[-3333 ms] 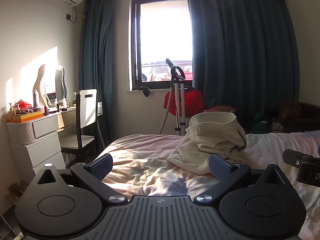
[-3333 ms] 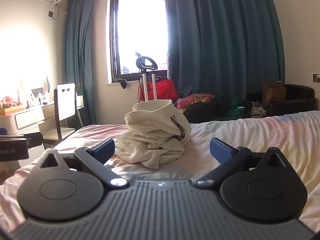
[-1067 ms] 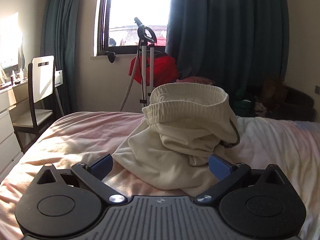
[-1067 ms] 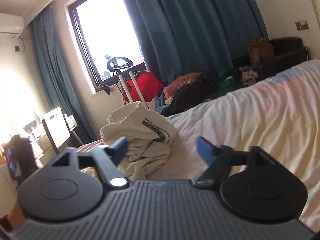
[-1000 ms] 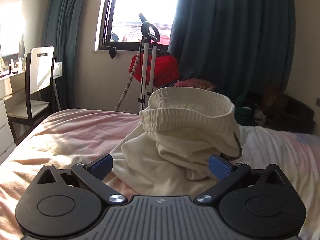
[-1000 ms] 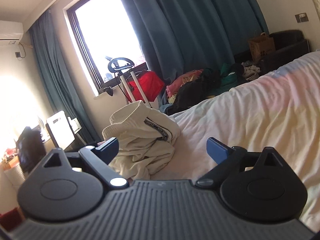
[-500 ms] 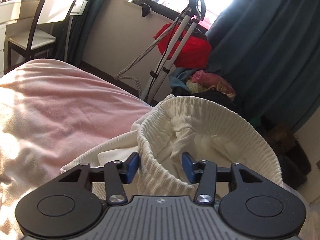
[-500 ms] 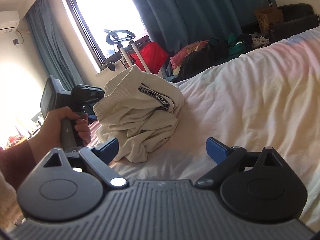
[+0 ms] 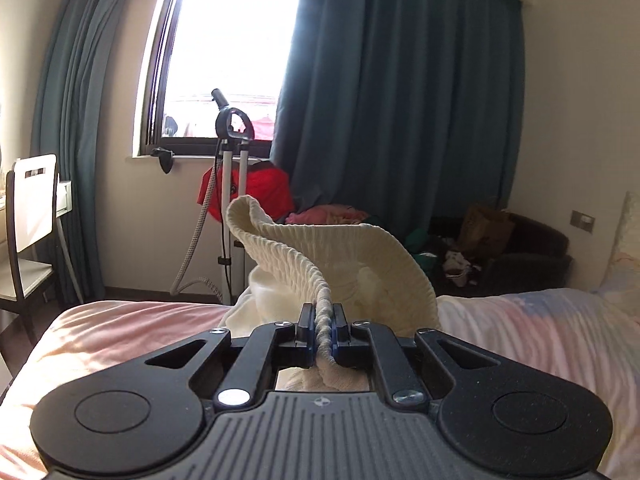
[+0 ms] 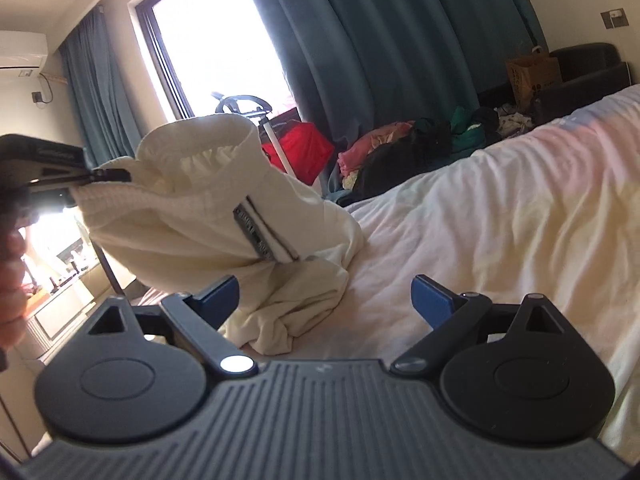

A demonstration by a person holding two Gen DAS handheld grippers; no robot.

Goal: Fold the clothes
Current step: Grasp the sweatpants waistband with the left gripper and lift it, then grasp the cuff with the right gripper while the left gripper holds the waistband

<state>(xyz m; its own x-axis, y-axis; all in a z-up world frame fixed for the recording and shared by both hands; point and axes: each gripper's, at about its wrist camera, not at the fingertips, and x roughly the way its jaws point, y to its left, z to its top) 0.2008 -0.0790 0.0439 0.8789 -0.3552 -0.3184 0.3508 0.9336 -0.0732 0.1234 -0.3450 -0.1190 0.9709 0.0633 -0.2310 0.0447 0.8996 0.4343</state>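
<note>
Left wrist view
Left tongs [image 9: 322,334]: squeezed tight on the ribbed waistband of the cream pants [image 9: 360,256]. The band runs right between the two blue pads [image 9: 305,330].
Cream pants: held up in front of the tongs. The waistband loops up and to the left, then bends back round to the right. The rest hangs down onto the bed [image 9: 120,332].
Bed: under the tongs, pink on the left, pale with stripes on the right.
Room: far ahead are a bright window [image 9: 228,52] and dark blue curtains [image 9: 400,100]. A steamer stand [image 9: 232,184] with a red cloth [image 9: 260,196] is under the window. A white chair [image 9: 32,216] is far left. A dark sofa [image 9: 508,248] with stuff on it is far right.

Right wrist view
Right tongs [image 10: 325,297]: wide open, holding nothing. The left blue pad [image 10: 218,294] sits just in front of the pants; I cannot tell if it touches.
Cream pants [image 10: 192,216]: ahead and to the left of these tongs, lifted by the left tongs [image 10: 108,175] at the far left edge. A grey stripe runs down the side. The bottom lies bunched on the bed [image 10: 500,224].
Bed: a wrinkled pale sheet, ahead and to the right.
Room: window [image 10: 212,36] and blue curtains [image 10: 380,40] behind, a heap of clothes [image 10: 420,140] by the bed, a brown paper bag [image 10: 534,74] at the back right.
</note>
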